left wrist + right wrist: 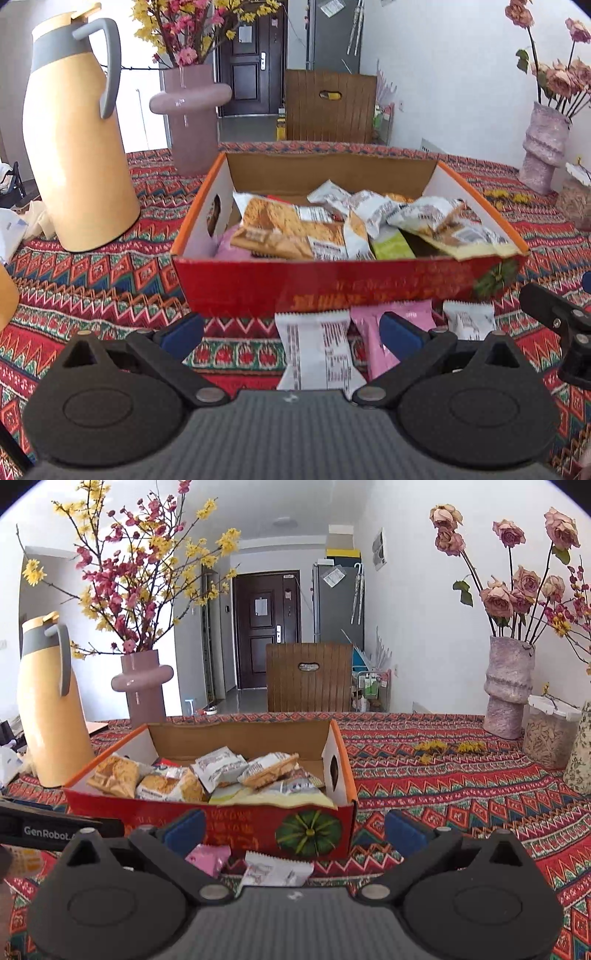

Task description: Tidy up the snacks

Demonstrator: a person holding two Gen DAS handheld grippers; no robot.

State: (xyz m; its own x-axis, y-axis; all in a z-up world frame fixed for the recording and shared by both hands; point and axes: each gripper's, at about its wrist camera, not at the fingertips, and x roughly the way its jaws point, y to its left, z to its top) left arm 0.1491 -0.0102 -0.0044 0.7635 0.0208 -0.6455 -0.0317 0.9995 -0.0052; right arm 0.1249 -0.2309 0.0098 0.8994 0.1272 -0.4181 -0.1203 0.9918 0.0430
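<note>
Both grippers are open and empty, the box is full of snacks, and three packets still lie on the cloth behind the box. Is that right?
One slip: the three packets, a white one, a pink one and a second white one, lie in front of the box, on its near side, not behind it. The left wrist view shows this. The left gripper and right gripper are open and empty.

Both rigs look the same: left gripper [291, 332] and right gripper [295, 829] are matte black plastic with round disc housings, silver pivot screws, blue finger pads [400, 332] and a ribbed grey centre plate. One side carries white "GenRobot" lettering.
</note>
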